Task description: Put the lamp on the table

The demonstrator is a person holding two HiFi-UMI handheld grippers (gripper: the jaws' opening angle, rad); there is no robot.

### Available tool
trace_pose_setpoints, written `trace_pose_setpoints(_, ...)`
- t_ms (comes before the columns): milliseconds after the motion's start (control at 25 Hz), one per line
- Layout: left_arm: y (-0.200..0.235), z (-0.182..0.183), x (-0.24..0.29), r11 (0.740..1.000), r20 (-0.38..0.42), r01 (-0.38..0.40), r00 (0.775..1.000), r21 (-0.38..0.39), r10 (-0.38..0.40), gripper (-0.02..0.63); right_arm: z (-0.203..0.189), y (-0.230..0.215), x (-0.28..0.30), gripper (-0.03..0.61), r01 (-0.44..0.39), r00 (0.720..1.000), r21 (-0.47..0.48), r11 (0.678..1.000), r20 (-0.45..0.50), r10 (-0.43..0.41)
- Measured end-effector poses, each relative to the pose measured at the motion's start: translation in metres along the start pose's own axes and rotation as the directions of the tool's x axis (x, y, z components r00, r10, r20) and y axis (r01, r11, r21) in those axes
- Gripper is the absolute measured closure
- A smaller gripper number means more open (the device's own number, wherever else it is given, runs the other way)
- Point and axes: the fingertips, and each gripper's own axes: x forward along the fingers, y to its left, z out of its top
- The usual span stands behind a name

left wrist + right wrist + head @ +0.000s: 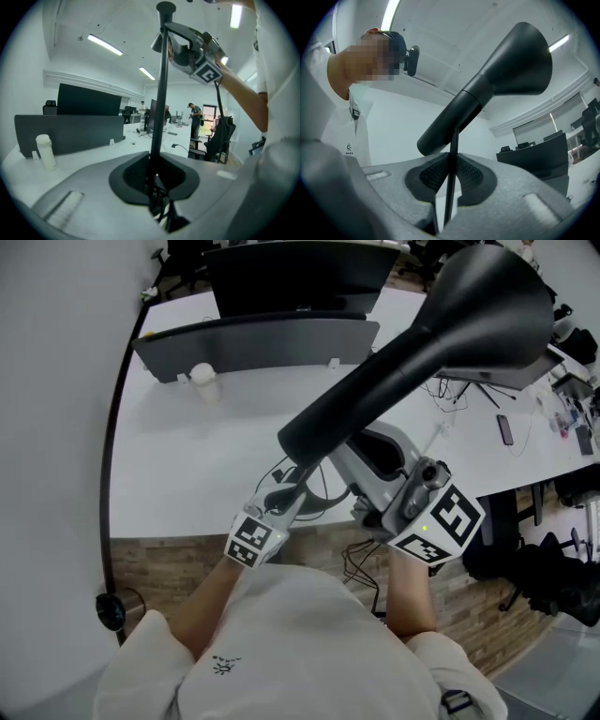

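Black and held off the desk [187,465], the lamp [441,324] hangs in front of my chest between both grippers, its thick tube slanting up to the right and flaring into a cone-shaped shade over the white desk top. My left gripper [154,174] takes the lower part of the thin stem [161,93]: its fingers [133,176] are closed on the stem, which rises straight up between the dark ribbed pads. A tangle of dark cable shows just below that grip. My right gripper [451,173] has the stem higher up, just under the point where it meets the thick tube; its fingers [429,176] are pressed on the stem from both sides as well. From the left gripper view I see the right gripper near the top of the stem, its marker cube turned towards me and my forearm behind it.

On the desk beyond the lamp stand a dark divider screen [253,343], a white bottle [202,381] just in front of it, and a black monitor [300,277] behind. A dark phone [505,429] lies on the desk at the right. Wooden floor [159,568] shows between the desk edge and me. I cannot tell where the lamp's foot is.
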Motion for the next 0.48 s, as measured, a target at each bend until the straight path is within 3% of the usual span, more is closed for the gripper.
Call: trace_pose_setpoints(480,0.082,0.009,0.029,0.996,-0.026,0.091,0.996,0.018,-0.090,0.575,-0.018,-0.067,0.059,0.537,0.103,0.994,0.008,0.995,-0.030,-0.103)
